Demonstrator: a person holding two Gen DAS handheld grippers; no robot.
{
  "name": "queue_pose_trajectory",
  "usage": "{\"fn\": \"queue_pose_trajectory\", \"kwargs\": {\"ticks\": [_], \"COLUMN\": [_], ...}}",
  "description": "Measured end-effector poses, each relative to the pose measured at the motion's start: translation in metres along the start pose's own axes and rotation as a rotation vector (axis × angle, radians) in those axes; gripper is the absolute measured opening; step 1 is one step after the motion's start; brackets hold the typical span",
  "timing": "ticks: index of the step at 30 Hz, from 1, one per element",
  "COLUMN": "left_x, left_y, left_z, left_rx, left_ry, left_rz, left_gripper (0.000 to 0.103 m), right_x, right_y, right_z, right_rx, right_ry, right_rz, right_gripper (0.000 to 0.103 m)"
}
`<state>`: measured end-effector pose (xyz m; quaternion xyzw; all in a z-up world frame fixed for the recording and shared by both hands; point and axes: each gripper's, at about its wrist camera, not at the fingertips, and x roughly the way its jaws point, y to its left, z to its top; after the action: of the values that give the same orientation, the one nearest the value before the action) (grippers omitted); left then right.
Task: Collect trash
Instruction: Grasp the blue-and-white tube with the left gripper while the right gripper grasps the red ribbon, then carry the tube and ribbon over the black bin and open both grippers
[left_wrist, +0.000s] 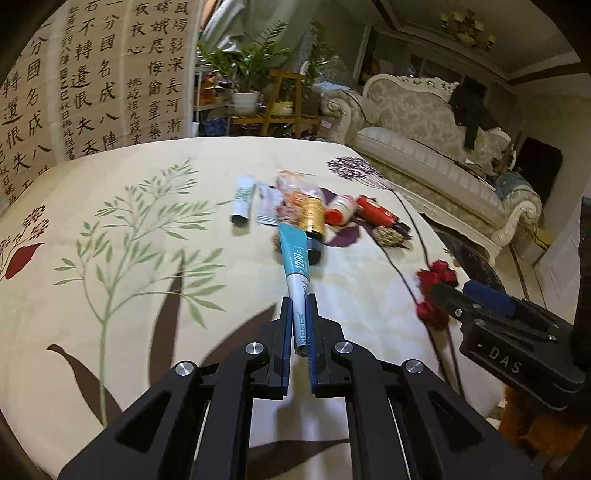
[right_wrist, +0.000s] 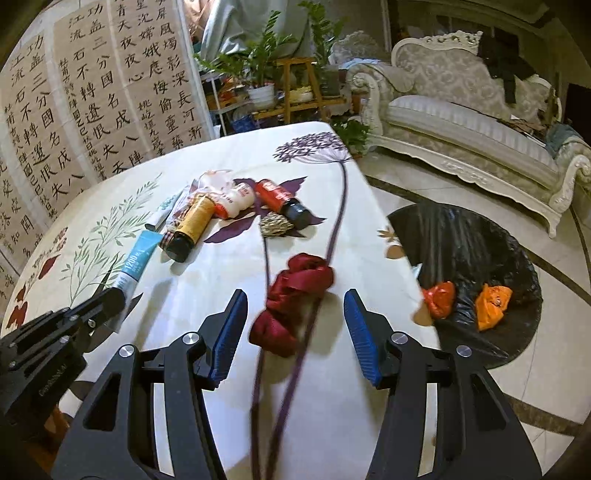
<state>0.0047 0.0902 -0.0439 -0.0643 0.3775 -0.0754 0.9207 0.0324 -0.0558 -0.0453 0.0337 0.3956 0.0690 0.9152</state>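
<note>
The left tool (left_wrist: 300, 299) is clamped on the near end of a teal-and-white tube (left_wrist: 295, 266), which sticks out ahead of its tips over the floral cloth of the counter (left_wrist: 147, 295); whether the tube's far end rests on the cloth cannot be told. The right tool (right_wrist: 295, 314) stands with its blue pads wide apart, and a crumpled dark-red ribbon (right_wrist: 291, 299) lies between and just ahead of them, not touched. To the right of that tool, below the counter's edge, sits a black-lined trash bin (right_wrist: 461, 240) with orange and red scraps already in it.

Judged from this, one piece is picked up and the ribbon is being lined up. Next the right tool should drop over the ribbon and close; then both loads go right to the bin.

Farther ahead wait a yellow bottle (right_wrist: 194, 225), a small white bottle (right_wrist: 236, 201), a red bottle (right_wrist: 280, 199) and a pale tube (left_wrist: 243, 201).
</note>
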Motion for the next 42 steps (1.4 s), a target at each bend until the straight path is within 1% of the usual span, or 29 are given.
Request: {"fn": "queue_pose_trajectory", "kwargs": {"ticks": [3,6,7,8,12,14,20,25,28,34,37,42], "left_x": [0.002,0.004,0.004,0.005,0.009,0.009,0.01,0.009,0.008,0.011,0.012,0.021], "left_y": [0.01,0.014,0.015,0.015,0.011,0.01,0.002,-0.013,-0.026,-0.056,-0.074,-0.103], "left_z": [0.003,0.003,0.003,0.003,0.003,0.003,0.002,0.002,0.003,0.008,0.012,0.019], "left_rx": [-0.016,-0.026,-0.027,-0.026,-0.026,-0.023,-0.013,0.012,0.03,0.069,0.099,0.135], "left_ry": [0.0,0.004,0.005,0.006,0.013,0.013,0.017,0.012,0.006,-0.001,-0.018,-0.018], "left_rz": [0.008,0.007,0.006,0.004,-0.011,-0.015,-0.029,-0.053,-0.076,-0.138,-0.165,-0.207], "left_gripper": [0.008,0.008,0.008,0.008,0.008,0.008,0.008,0.008,0.008,0.008,0.008,0.008], "right_x": [0.005,0.008,0.009,0.011,0.013,0.014,0.009,-0.001,-0.01,-0.027,-0.032,-0.038], "right_y": [0.006,0.009,0.009,0.009,0.005,0.004,0.0,-0.013,-0.025,-0.062,-0.079,-0.106], "right_z": [0.0,-0.001,-0.001,-0.001,-0.003,-0.004,-0.006,-0.005,-0.003,0.002,0.004,0.007], "right_rx": [-0.021,-0.033,-0.037,-0.038,-0.033,-0.034,-0.032,-0.005,0.014,0.073,0.102,0.141], "right_ry": [0.016,0.029,0.034,0.038,0.052,0.053,0.041,0.013,-0.012,-0.063,-0.077,-0.098], "right_rz": [-0.013,-0.023,-0.026,-0.028,-0.033,-0.031,-0.031,-0.039,-0.058,-0.125,-0.154,-0.195], "right_gripper": [0.052,0.049,0.044,0.041,0.035,0.023,0.022,0.022,0.022,0.022,0.022,0.022]}}
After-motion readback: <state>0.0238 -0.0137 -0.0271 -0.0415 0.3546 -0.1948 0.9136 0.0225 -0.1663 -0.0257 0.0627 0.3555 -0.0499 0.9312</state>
